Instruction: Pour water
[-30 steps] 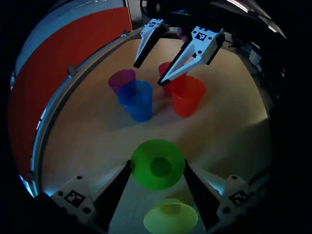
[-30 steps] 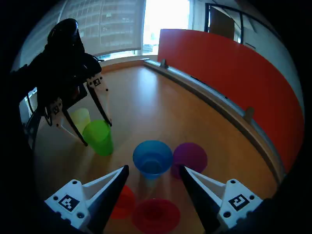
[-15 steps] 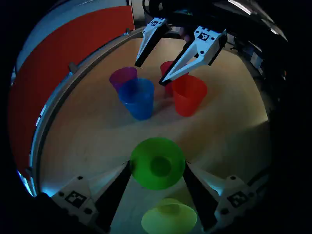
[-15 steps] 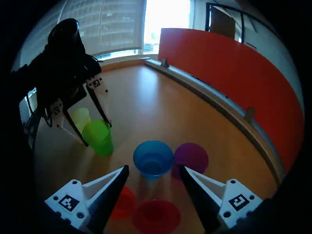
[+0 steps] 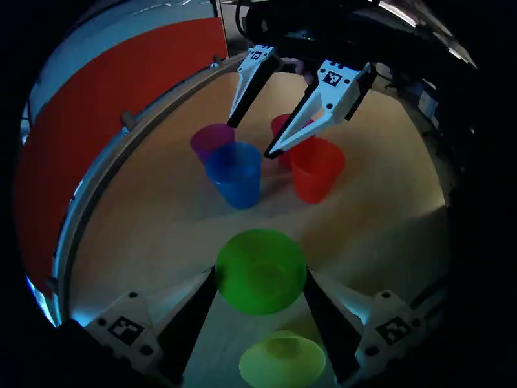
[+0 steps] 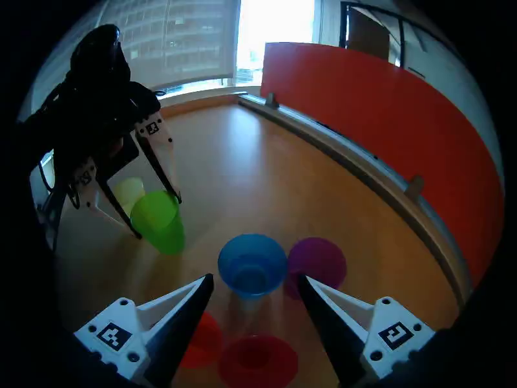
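"So, any water poured yet?"
"Not that I can tell. The left gripper [image 5: 260, 270] has its 2 fingers pressed on the green cup [image 6: 157, 223], well apart from the blue cup [image 6: 252, 262]."
"And the right gripper [image 6: 254, 278]?"
"Spread wide, holding nothing, just beside the blue cup. I'd say the pour itself is all ahead."

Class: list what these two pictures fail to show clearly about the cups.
Green cup: water level unclear in the dim left gripper view.
Yellow cup: cut by the lower edge in the left gripper view; partly behind a finger of the left gripper in the right gripper view.
Red cup: cut by the lower edge, right gripper view.
Orange cup: mostly behind a finger of the right gripper, right gripper view.
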Motion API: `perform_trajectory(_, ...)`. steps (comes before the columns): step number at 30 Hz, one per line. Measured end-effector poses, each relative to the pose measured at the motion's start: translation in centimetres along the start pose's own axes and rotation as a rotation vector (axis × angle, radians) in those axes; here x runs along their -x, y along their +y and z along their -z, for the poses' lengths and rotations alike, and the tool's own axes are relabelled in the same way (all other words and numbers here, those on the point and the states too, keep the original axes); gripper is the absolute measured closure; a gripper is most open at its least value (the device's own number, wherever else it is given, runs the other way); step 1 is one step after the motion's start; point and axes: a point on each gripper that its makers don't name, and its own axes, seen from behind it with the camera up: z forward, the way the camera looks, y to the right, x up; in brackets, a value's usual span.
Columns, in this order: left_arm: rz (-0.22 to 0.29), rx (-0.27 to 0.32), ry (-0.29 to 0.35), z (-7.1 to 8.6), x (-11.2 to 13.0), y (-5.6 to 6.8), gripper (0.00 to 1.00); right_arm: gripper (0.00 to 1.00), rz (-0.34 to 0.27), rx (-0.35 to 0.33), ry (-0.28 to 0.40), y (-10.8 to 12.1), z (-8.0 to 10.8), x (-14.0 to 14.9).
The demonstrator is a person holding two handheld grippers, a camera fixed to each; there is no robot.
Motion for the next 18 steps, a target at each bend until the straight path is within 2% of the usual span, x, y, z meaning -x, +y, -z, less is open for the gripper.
perform_trajectory(18,0.02,-0.037,0.062,1.6,-1.0,-1.1,0.11,0.0,0.011,-0.015,-0.067,-0.7,-1.0,0.9)
